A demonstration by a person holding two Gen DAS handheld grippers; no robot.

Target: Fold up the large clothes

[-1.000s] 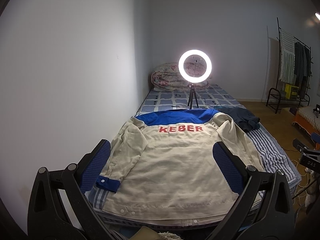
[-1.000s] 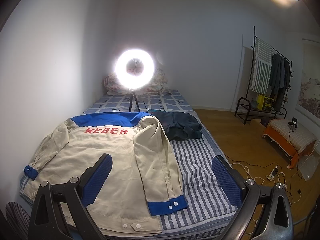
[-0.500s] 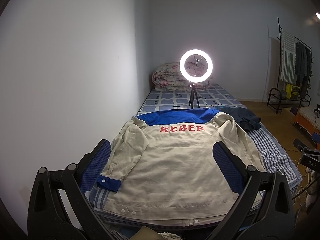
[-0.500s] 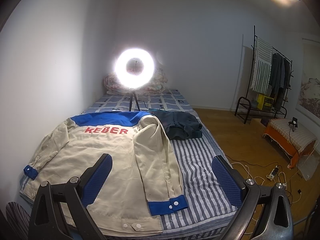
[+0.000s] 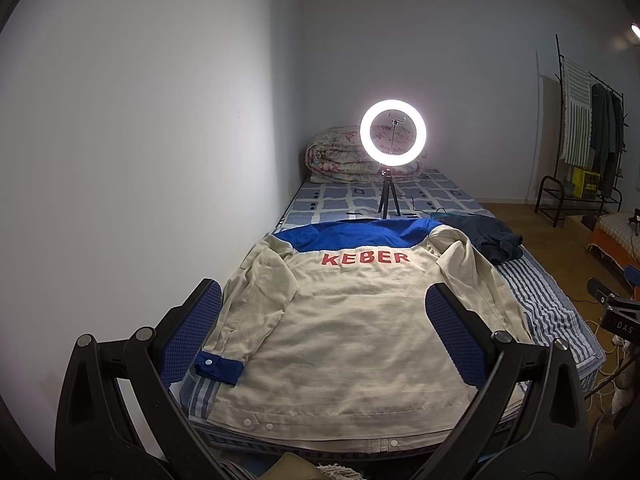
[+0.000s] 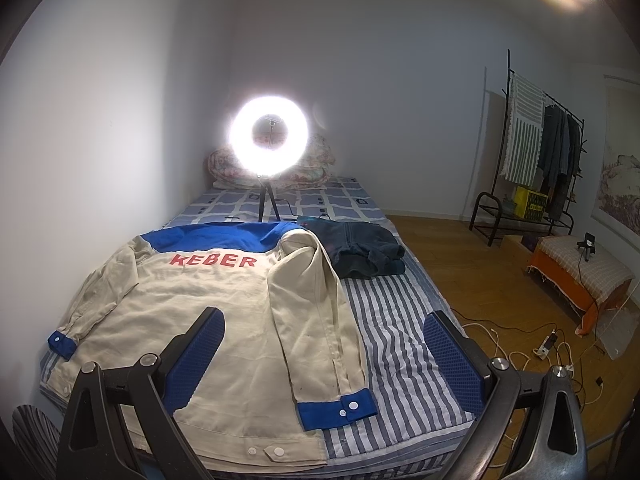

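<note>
A beige jacket [image 5: 344, 332] with a blue yoke and red letters KEBER lies back-up and spread flat on the near end of the bed [image 5: 552, 300]; it also fills the left of the right wrist view [image 6: 200, 300]. Both sleeves lie alongside the body, each ending in a blue cuff [image 5: 219, 366] [image 6: 338, 406]. My left gripper [image 5: 322, 320] hovers open above the jacket's hem, holding nothing. My right gripper [image 6: 322, 344] hangs open over the right sleeve and the striped sheet, also empty.
A lit ring light on a small tripod [image 5: 392, 136] stands on the bed beyond the collar. A dark folded garment [image 6: 364, 250] lies right of the jacket's shoulder. A rolled quilt [image 5: 340, 160] is at the bed's head. Wall at left; clothes rack [image 6: 532, 160], cables [image 6: 516, 344] and stool at right.
</note>
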